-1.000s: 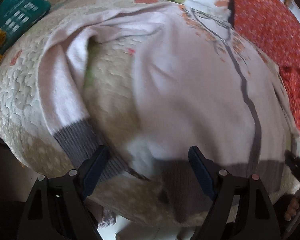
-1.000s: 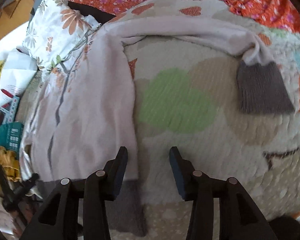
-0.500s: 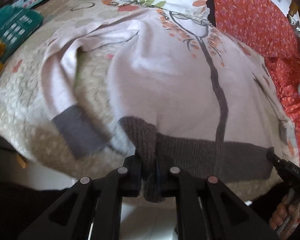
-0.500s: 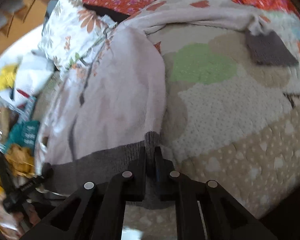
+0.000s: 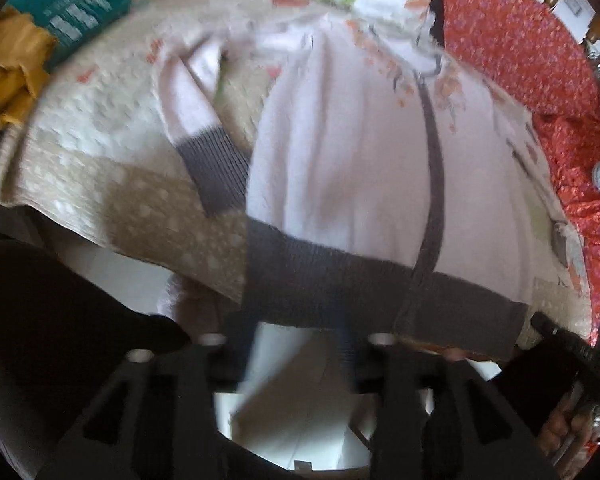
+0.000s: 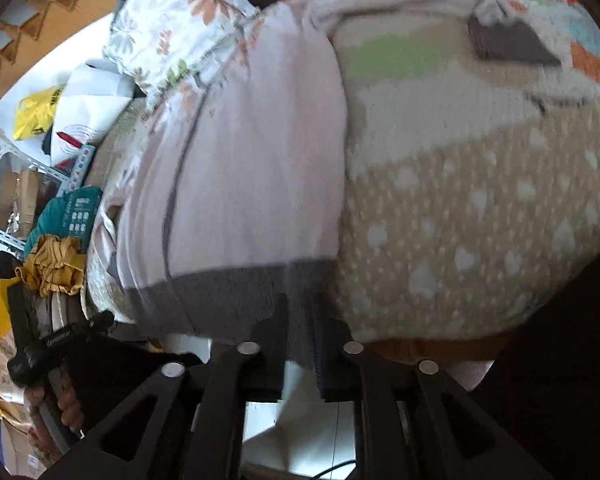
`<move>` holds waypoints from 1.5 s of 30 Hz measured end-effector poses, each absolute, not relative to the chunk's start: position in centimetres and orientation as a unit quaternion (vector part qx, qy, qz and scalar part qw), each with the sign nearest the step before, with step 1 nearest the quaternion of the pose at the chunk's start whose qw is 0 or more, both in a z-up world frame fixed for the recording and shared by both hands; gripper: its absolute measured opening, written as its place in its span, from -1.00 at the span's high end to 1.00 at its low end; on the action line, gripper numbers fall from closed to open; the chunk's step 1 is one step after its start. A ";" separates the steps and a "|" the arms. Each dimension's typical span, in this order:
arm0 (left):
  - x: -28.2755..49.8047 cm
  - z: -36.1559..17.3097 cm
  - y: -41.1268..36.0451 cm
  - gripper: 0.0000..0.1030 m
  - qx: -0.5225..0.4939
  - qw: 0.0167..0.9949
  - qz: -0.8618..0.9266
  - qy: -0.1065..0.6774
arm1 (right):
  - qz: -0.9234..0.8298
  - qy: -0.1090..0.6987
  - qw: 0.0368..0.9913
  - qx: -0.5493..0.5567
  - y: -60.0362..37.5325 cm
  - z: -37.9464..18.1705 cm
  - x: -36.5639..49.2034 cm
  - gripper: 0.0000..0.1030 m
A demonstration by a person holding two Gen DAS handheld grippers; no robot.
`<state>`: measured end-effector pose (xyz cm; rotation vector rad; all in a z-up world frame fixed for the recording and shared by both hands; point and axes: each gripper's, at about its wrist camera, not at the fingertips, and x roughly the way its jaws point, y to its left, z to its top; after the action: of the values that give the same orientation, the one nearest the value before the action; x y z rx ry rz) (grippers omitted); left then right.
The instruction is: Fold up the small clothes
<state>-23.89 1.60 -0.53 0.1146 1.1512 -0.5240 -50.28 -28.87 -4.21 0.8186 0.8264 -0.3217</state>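
Observation:
A pale pink cardigan (image 5: 340,160) with a grey zip line lies flat on the quilt (image 5: 100,160). Its grey ribbed hem (image 5: 340,284) reaches the bed's near edge. My left gripper (image 5: 296,344) sits just below the hem's left corner, and its jaws are opening, well apart and not pressing the cloth. In the right wrist view my right gripper (image 6: 300,336) stands at the hem's (image 6: 220,292) other corner. Its jaws are starting to open, and a strip of grey knit is still pinched in the narrow gap. One grey cuff (image 5: 216,176) lies beside the body, the other (image 6: 508,46) far off.
A floral pillow (image 6: 172,28) and a red flowered bedspread (image 5: 520,60) lie beyond the cardigan's collar. A teal package (image 5: 80,8) and a mustard cloth (image 5: 8,64) sit at the bed's left side. White floor (image 5: 300,420) shows below the quilt's edge, and a dark trouser leg (image 5: 60,320) stands close by.
Both grippers closed on the hem's corners and drew it toward the bed's near edge, stretching the cardigan flat. The left jaws have since spread apart off the hem.

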 end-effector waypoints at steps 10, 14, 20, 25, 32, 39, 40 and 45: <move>-23.6 6.4 -2.8 -0.42 0.060 0.857 -0.270 0.435 | -0.200 0.354 0.838 0.364 -32.8 -0.6 -50.5 0.54; -23.0 7.1 -5.6 -0.46 0.087 0.854 -0.289 0.423 | -0.223 0.352 0.838 0.352 -33.0 0.3 -50.3 0.42; -21.2 7.7 -8.1 -0.47 0.117 0.861 -0.277 0.410 | -0.248 0.372 0.844 0.297 -31.8 2.1 -47.3 0.33; -19.7 7.3 -7.8 -0.55 0.084 0.868 -0.247 0.424 | -0.250 0.386 0.850 0.256 -31.5 3.0 -43.4 0.08; -17.7 3.9 -8.8 -0.61 0.105 0.841 -0.256 0.465 | -0.254 0.413 0.829 0.278 -31.9 1.4 -38.8 0.07; -15.0 1.5 -9.6 -0.61 0.118 0.817 -0.272 0.494 | -0.288 0.414 0.811 0.298 -31.7 1.2 -37.6 0.04; -14.7 1.4 -9.7 -0.61 0.122 0.816 -0.274 0.495 | -0.295 0.412 0.808 0.300 -31.7 1.3 -37.7 0.02; -14.1 1.5 -9.5 -0.61 0.133 0.814 -0.275 0.494 | -0.310 0.401 0.801 0.317 -32.7 1.8 -38.3 0.00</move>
<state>-14.13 -9.52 1.45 0.2833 1.0541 -0.5858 -38.33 -32.72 1.77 0.6803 0.8599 -0.6648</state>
